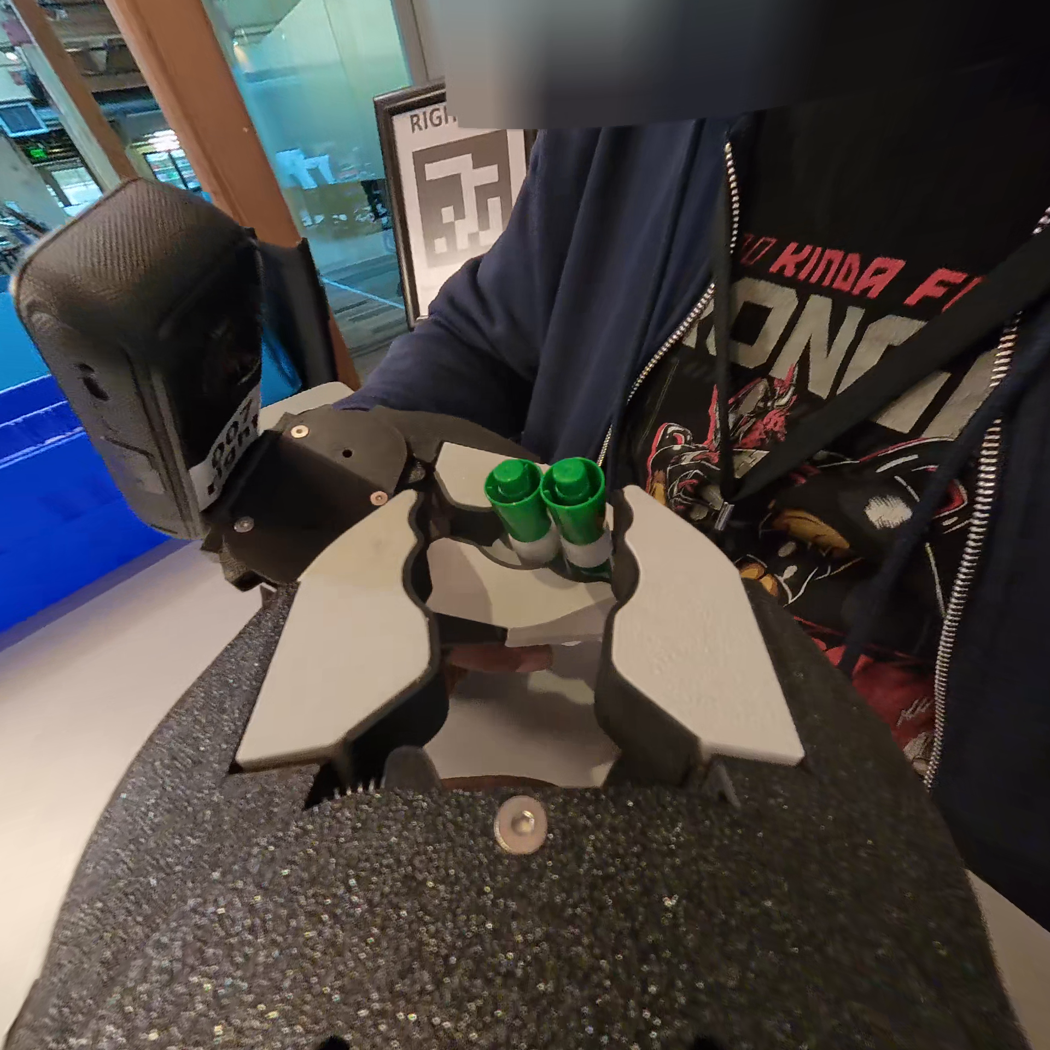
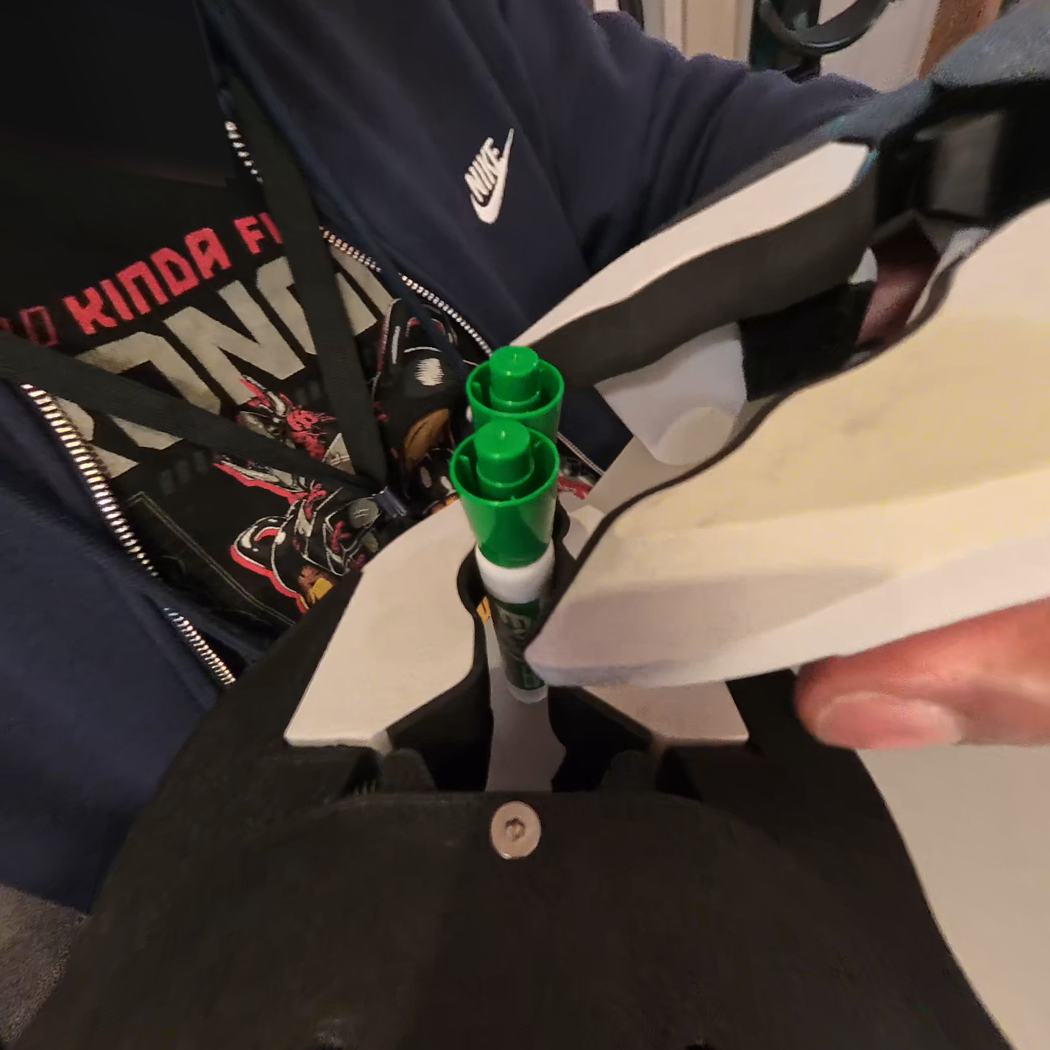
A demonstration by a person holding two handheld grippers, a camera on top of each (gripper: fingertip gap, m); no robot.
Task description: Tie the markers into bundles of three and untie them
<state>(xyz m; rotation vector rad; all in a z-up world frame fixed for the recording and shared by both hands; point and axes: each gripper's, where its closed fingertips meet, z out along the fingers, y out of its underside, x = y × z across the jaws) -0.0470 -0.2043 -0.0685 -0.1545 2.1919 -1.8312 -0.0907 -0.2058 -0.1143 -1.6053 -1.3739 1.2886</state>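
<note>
1. Standing close behind both tools was a person in a dark blue zip jacket (image 2: 432,102) over a black printed shirt (image 1: 795,432); this person filled most of both views.
2. Behind the person's arm, in the left wrist view, a framed sign with a black-and-white square pattern (image 1: 463,199) stood near a wooden post (image 1: 187,113) and glass panels.
3. The left gripper (image 1: 520,545) was opened wide. Its grey fingers (image 1: 363,625) stood on either side of the markers, with a clear gap on the left side; on the right side I could not tell if the finger touched them. It had hold of nothing.
4. The right gripper (image 2: 514,574) was closed narrowly on the markers, and its grey fingers (image 2: 398,625) pressed against the white barrel from both sides.
5. A hand (image 2: 932,687) showed at the right edge of the right wrist view, under the other tool's finger.
6. The two green-capped markers (image 2: 505,483) pointed with their caps toward the person's chest, one cap just beside the other, touching.
</note>
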